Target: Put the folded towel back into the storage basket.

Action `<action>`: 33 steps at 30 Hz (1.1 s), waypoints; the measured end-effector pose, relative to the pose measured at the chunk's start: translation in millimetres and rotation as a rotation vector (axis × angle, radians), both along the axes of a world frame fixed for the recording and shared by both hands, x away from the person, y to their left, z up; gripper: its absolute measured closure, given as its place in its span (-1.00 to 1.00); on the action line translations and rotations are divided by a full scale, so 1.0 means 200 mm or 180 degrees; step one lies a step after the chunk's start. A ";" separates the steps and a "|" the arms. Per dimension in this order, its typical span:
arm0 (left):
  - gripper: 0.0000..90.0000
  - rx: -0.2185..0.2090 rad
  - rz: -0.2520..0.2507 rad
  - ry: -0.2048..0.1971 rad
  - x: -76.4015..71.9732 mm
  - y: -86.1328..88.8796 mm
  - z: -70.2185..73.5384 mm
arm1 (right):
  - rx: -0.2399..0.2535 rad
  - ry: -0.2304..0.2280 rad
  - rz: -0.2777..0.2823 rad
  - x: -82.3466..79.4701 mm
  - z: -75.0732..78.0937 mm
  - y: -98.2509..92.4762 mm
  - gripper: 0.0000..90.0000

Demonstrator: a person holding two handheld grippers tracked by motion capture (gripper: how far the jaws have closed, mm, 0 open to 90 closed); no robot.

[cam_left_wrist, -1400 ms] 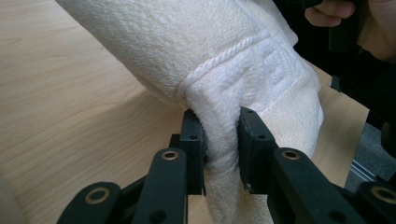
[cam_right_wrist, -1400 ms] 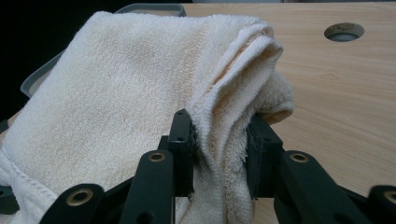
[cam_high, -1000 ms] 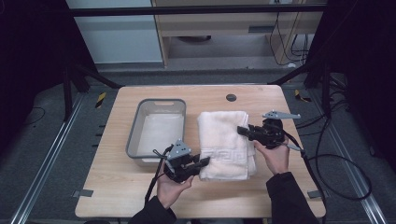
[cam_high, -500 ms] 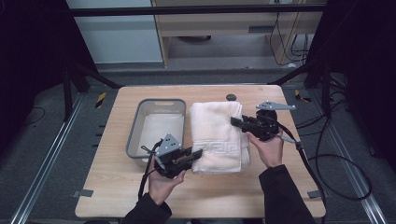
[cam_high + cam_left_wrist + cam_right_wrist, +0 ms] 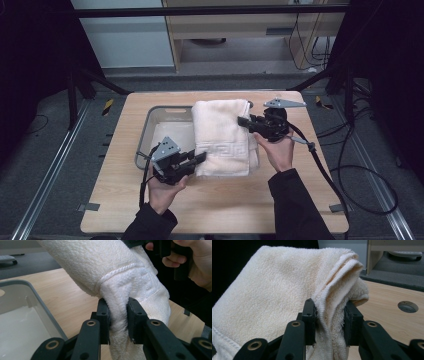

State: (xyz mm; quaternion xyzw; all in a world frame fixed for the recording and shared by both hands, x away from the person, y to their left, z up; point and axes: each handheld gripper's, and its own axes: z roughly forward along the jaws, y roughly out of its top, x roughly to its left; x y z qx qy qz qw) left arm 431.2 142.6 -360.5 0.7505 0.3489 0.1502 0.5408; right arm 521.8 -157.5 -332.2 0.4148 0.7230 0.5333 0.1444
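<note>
While you look down from the high view, your left gripper [image 5: 200, 158] sits at about 7 o'clock on the table [image 5: 220, 210]. Its jaws are pinched tight on the near left corner of the folded towel [image 5: 222, 135]. From the left gripper view, you can see the same gripper [image 5: 118, 315] squeezing a thick fold of white towel [image 5: 125, 285] between its two black jaws. That fold goes right down through the gap, and both pads press on it.

Just past your left gripper, at about 10 o'clock on the table, is the grey tray [image 5: 145, 137]. Its left half shows, and the towel's left edge hangs over its right side.

Right in the middle of the table is the towel. It stretches from your left gripper at 7 o'clock up to your right gripper [image 5: 241, 121] at about 2 o'clock. So it is held between the two tongs, one at each end.

Over on the right, your right gripper is closed on the far right edge of the towel. From the right gripper view, this gripper [image 5: 329, 321] has several soft layers of towel [image 5: 277, 290] bunched between its jaws, and a small round hole [image 5: 408, 306] shows in the table at 3 o'clock.
</note>
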 end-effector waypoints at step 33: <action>0.64 -0.0196 0.0435 -0.0128 0.07 0.33 0.13 | -0.0047 -0.0226 0.0060 0.12 0.18 0.37 0.51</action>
